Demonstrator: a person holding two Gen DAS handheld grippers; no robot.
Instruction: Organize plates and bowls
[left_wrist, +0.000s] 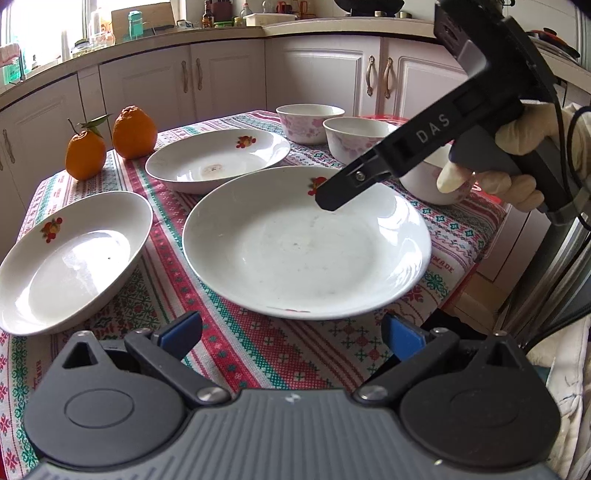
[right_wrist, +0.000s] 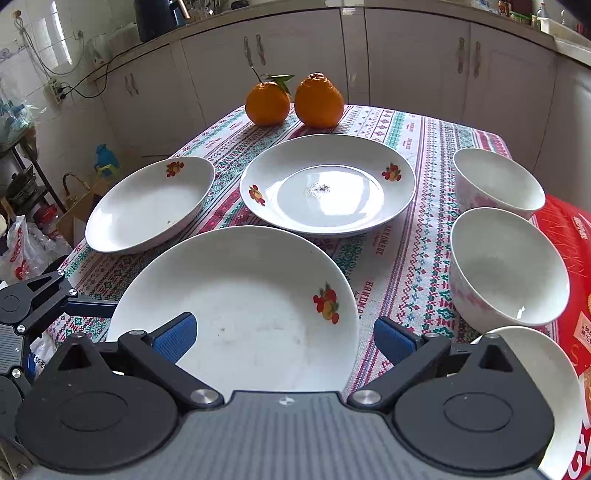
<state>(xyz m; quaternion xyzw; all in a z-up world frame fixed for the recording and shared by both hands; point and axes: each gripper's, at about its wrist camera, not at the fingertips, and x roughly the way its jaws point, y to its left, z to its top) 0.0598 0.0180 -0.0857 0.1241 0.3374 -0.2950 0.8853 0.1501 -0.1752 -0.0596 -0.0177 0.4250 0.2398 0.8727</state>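
Both grippers are up over the table (left_wrist: 258, 354) and nothing is in either one. The left gripper (left_wrist: 291, 334) hangs with its blue pads (left_wrist: 183, 326) spread wide, just short of the near rim of the big plate (left_wrist: 306, 243), gripping nothing. The right gripper (right_wrist: 284, 336) is just as wide, its pads (right_wrist: 177, 334) apart over that same big plate (right_wrist: 236, 306), and from the left wrist view you see one black finger of the right gripper (left_wrist: 332, 197) angled down over the plate's far rim, by the fruit decal, held by a gloved hand (left_wrist: 517, 155); whether the tip touches the china, I cannot tell. Taking the big plate as our landmark: a second plate (right_wrist: 328, 184) lies beyond it, close but apart in the right wrist view (two fruit decals and a speck of crumbs in its well), and a third plate (right_wrist: 151, 203) lies off the side the left gripper is on, tilted a little, apart from both. Past the second plate, at the far table edge, stand two oranges (right_wrist: 295, 99) side by side, one with a leafy stem. On the big plate's other side come the bowls: one bowl (right_wrist: 498, 177) farthest, a second bowl (right_wrist: 506, 266) nearer, almost touching, and a third bowl (right_wrist: 554, 387) half hidden behind the right gripper's body. The nearer bowls sit by a red packet (right_wrist: 569, 236). All upright, none stacked.
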